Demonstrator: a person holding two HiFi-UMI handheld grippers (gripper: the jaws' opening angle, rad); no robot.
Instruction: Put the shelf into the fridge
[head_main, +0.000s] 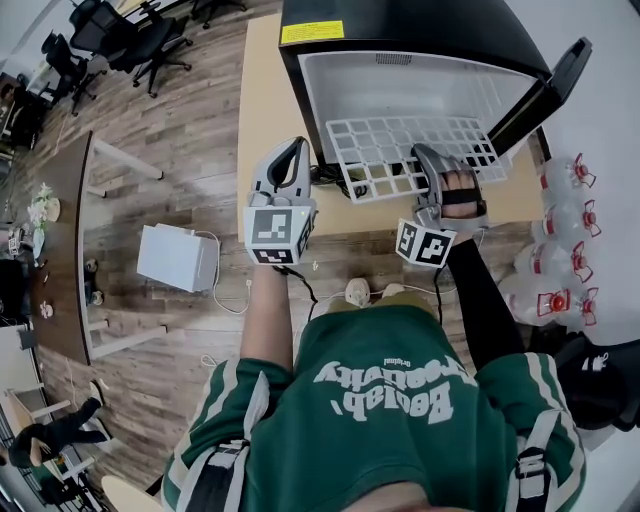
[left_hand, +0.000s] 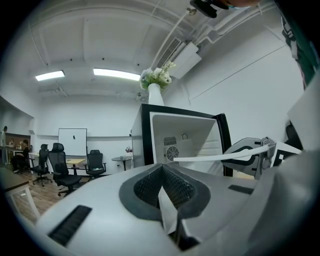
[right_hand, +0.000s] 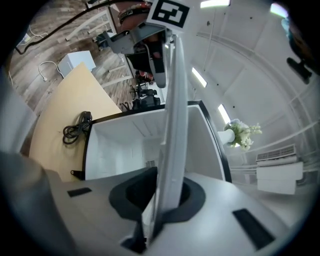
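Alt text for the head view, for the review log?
The right tongs grip a white wire shelf at the mouth of an open black mini fridge on a wooden table. The left tongs hang shut and empty beside it.

A light wooden tabletop (head_main: 262, 100) is noted at upper centre of the head view, with a coiled black cord (right_hand: 76, 131) lying on it. On the plank floor (head_main: 190, 150) a white box (head_main: 175, 257) stands left of centre, with a white cable (head_main: 228, 295) trailing beside it. Black office chairs (head_main: 150, 45) are grouped at upper left. Clear bottles (head_main: 560, 240) with red fittings, possibly sprayers, are ranged along the right edge. A vase of flowers (left_hand: 156, 85) and a whiteboard (left_hand: 72, 142) are recorded in the left gripper view.
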